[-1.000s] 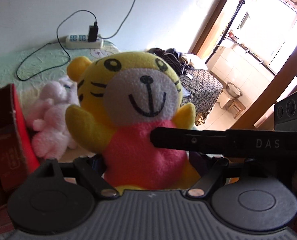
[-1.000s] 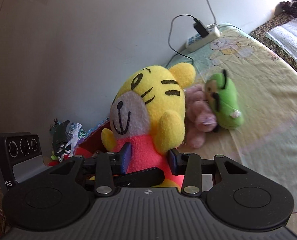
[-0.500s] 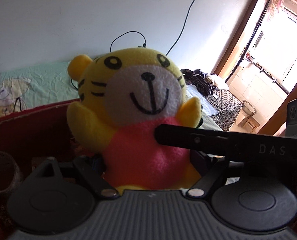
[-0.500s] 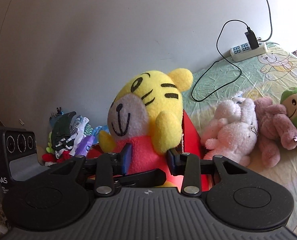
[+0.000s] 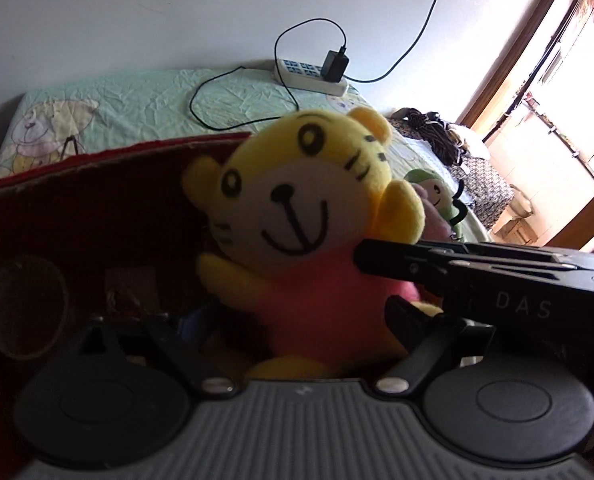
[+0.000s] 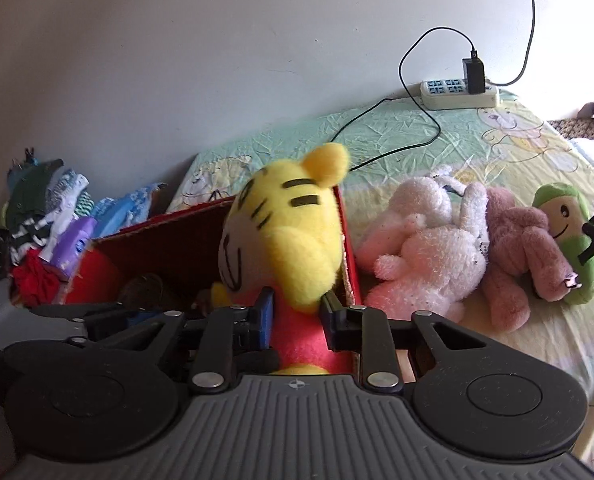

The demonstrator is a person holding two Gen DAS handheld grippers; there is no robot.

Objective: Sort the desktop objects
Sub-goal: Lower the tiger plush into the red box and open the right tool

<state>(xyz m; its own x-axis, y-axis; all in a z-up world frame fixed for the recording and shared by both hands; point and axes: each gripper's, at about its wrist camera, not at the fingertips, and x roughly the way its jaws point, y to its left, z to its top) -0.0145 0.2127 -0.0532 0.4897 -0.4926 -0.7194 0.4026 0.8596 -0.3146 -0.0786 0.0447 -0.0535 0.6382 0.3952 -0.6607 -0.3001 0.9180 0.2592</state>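
Tiger toy (image 6: 293, 240) over the box (image 6: 169, 236); plush toys (image 6: 429, 252) lie right.

Plain pale wall (image 6: 177, 60) ahead of both grippers, unlit and grey toward the left. Below it, a bed with a crumpled pale green cartoon-print sheet (image 6: 437, 132). A white power strip (image 6: 459, 94) lies against the wall, a black adapter plugged in. Far right of the left gripper, a wooden door frame (image 5: 509, 60) opens onto bright daylight (image 5: 569, 120).
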